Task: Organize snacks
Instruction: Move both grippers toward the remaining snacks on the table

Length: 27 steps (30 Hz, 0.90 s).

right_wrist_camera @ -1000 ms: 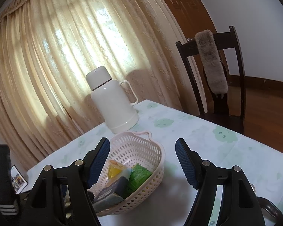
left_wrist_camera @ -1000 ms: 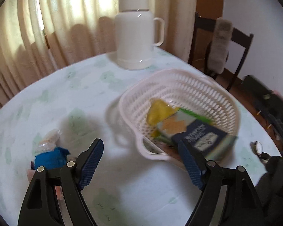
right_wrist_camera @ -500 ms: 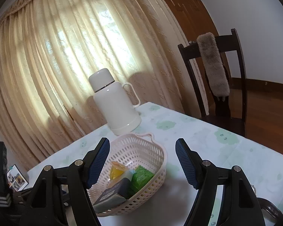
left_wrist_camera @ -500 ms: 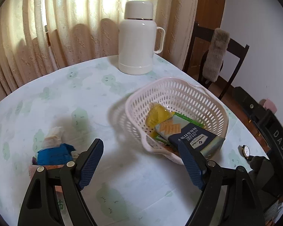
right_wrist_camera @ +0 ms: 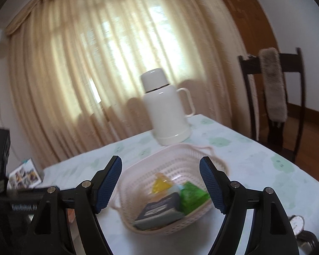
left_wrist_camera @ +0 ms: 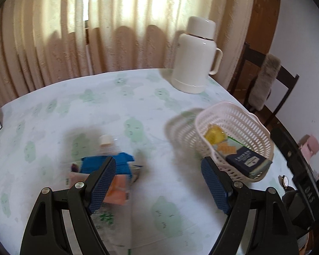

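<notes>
Loose snack packets (left_wrist_camera: 108, 167) lay heaped on the bench (left_wrist_camera: 138, 110), just beyond the left finger of the left hand-held gripper (left_wrist_camera: 158, 183), which gaped wide, holding nothing. Basket (right_wrist_camera: 172, 165) with more snacks sat beyond the right hand-held gripper (right_wrist_camera: 160, 182), jaws opening, nothing between them.

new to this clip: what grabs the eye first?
The white thermos jug stands tall at the table's far edge against the lit curtains. Nearer, a pale plastic basket holds snack packs, a bright green one among them; left of it, loose packets including a blue one lie on the tablecloth.
</notes>
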Each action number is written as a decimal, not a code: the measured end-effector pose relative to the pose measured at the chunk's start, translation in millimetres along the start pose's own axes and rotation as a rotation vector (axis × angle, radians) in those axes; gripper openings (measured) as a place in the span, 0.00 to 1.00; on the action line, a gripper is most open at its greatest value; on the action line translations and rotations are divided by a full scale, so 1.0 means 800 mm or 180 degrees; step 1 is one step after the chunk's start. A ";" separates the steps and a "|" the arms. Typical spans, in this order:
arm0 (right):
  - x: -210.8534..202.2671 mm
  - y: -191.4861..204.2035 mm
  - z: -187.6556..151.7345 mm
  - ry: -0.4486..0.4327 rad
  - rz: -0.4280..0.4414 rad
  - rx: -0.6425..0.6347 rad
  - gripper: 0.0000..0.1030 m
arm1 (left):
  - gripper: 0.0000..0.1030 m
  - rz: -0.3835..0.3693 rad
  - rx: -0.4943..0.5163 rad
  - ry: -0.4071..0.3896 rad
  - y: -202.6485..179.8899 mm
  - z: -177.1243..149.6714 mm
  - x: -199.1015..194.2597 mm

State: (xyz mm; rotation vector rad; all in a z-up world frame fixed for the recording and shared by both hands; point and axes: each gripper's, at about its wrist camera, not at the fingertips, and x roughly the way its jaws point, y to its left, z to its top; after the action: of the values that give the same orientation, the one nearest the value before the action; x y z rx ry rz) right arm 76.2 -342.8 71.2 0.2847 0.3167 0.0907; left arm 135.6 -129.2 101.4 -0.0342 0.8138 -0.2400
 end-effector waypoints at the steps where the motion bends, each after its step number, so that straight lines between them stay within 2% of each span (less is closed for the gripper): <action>1: 0.003 0.004 -0.001 0.0047 0.0081 -0.0033 0.75 | 0.77 0.0015 -0.0027 -0.0009 0.006 -0.002 -0.002; 5: 0.017 0.017 -0.009 0.0319 0.0564 -0.0107 0.76 | 0.77 0.0088 -0.0171 -0.0034 0.035 -0.008 -0.010; 15: 0.034 0.054 -0.036 0.0848 0.1410 -0.0328 0.76 | 0.77 0.0338 -0.0708 -0.0096 0.123 -0.018 -0.026; 19: 0.040 0.064 -0.046 0.0945 0.1426 -0.0436 0.77 | 0.77 0.0382 -0.0880 -0.0003 0.146 -0.030 -0.019; 27: 0.038 0.084 -0.056 0.0975 0.1438 -0.0661 0.80 | 0.77 0.0416 -0.0909 0.0186 0.152 -0.041 0.005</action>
State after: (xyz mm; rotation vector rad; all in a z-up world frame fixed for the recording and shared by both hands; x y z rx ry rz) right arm 87.9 -262.9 41.3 0.1307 0.5388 0.6131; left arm 139.0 -10.1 60.9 -0.2425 0.9001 0.0000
